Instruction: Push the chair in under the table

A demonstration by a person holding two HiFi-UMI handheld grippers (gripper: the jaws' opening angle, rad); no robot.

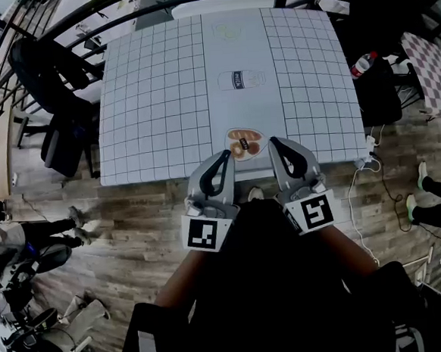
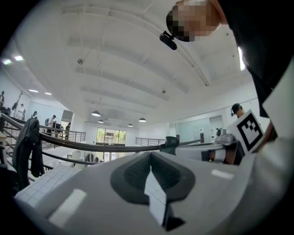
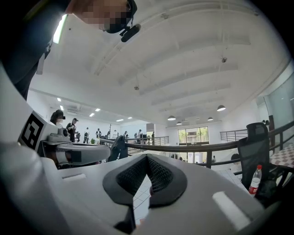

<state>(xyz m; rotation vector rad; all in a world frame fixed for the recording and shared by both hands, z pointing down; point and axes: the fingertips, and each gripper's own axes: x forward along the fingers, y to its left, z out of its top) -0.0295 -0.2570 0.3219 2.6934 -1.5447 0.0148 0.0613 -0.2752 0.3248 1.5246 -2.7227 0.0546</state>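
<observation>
The left gripper [image 1: 225, 155] has its jaws fully together with nothing between them. In the left gripper view [image 2: 150, 154] the dark pads meet at the tip, and only the gridded cloth shows through the gap lower down. The right gripper [image 1: 273, 141] is the same: in the right gripper view [image 3: 147, 156] its pads are pressed together and hold nothing. Both point level and side by side. Their tips reach over the near edge of the table [image 1: 154, 101] on either side of a small plate of food [image 1: 230, 139]; whether either one touches it cannot be told.

Behind the grippers, the person's forearms and a large dark mass fill the lower middle of the head view. Whether that mass is clothing or a chair back cannot be told, and no chair is plainly visible at the near side.

A black chair at the left [image 1: 49, 78] has a dark garment draped over it. It stands pulled out from the table's left edge and is angled away. A black chair at the right [image 1: 381, 90] sits close beside the right edge, with a red-capped bottle [image 1: 362, 64] by it.

Neither gripper rests on any chair that can be seen, so the push looks not yet begun or already finished. The left chair at least appears not to be tucked in.
</observation>
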